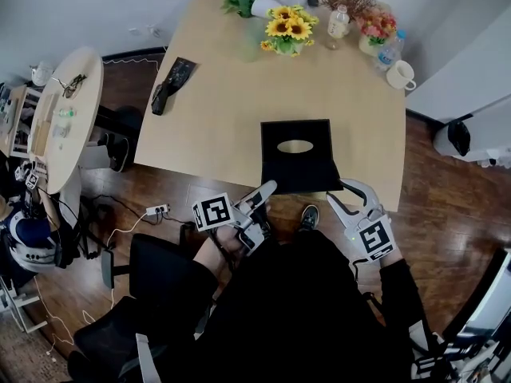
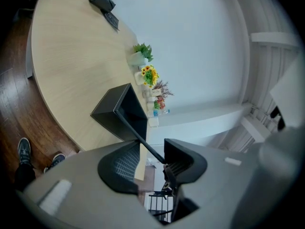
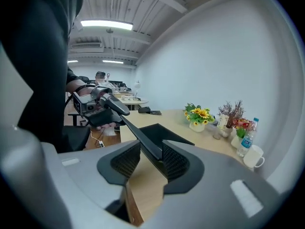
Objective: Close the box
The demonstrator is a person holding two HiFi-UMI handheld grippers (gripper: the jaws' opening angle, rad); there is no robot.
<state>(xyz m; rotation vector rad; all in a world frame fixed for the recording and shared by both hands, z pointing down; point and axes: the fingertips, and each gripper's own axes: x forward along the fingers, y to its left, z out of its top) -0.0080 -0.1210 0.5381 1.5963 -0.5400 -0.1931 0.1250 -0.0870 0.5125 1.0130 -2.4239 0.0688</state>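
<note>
A black box [image 1: 295, 144] with an oval hole in its top stands at the near edge of the wooden table [image 1: 215, 118]. Its thin black flap [image 1: 302, 180] juts toward me over the edge. My left gripper [image 1: 264, 195] is at the flap's left corner. In the left gripper view the flap's edge [image 2: 138, 135] runs between the jaws to the right one, and the left pad stands off it. My right gripper [image 1: 337, 191] is at the right corner. There the flap [image 3: 138, 130] lies against the right pad [image 3: 175, 162], with a gap to the left pad.
Sunflowers [image 1: 287, 29], a small bottle [image 1: 338, 21], a water bottle [image 1: 390, 50] and a white mug [image 1: 399, 74] stand at the table's far end. A black pouch [image 1: 172, 82] lies at its left edge. A round side table [image 1: 64, 110] and a power strip [image 1: 157, 210] are at my left.
</note>
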